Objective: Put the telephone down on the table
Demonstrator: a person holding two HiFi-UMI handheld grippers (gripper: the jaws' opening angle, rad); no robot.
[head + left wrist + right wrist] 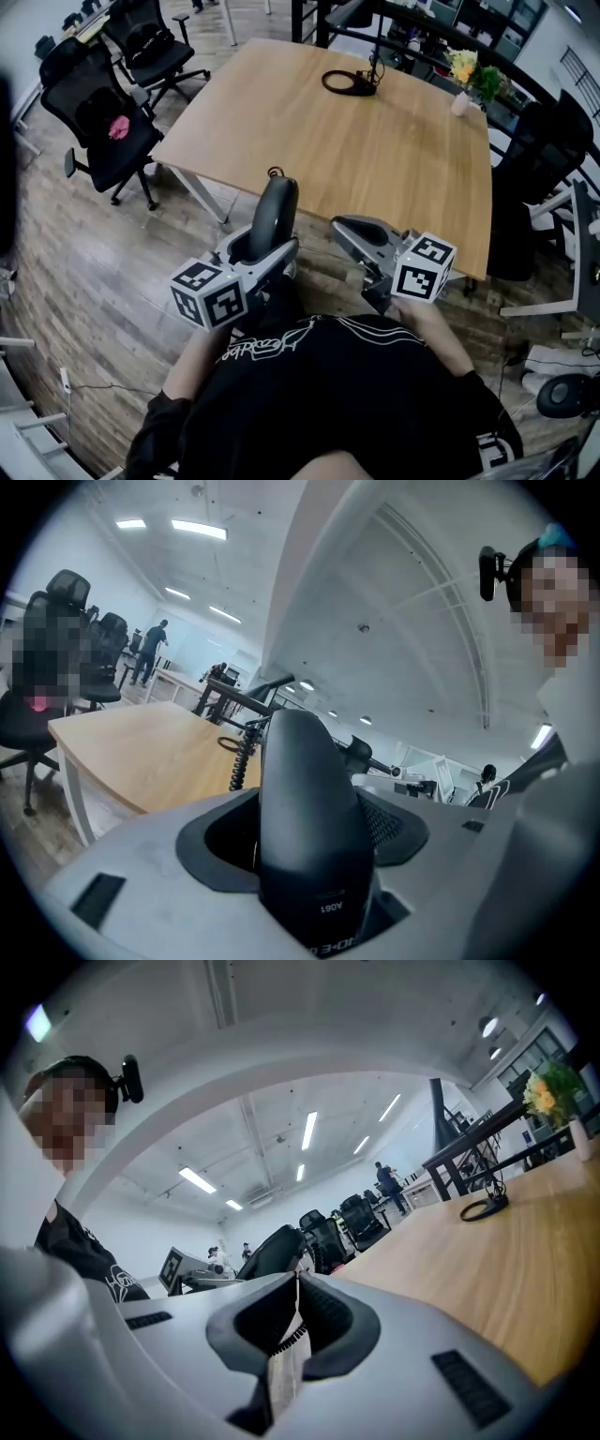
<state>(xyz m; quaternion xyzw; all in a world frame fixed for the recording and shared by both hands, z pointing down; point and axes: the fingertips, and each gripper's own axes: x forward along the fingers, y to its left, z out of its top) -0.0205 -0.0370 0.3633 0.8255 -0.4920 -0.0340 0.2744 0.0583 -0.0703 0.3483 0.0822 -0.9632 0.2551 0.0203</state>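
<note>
The phone (273, 217) stands upright between the jaws of the left gripper (261, 251), at the near edge of the surface (375, 169). The right gripper (352, 230) is just to its right, jaws together with nothing in them. A cable coil (349, 82) lies on the surface's far side and a vase (462, 101) at its far right corner. Chairs (103, 112) stand on the floor, left of the surface.
</note>
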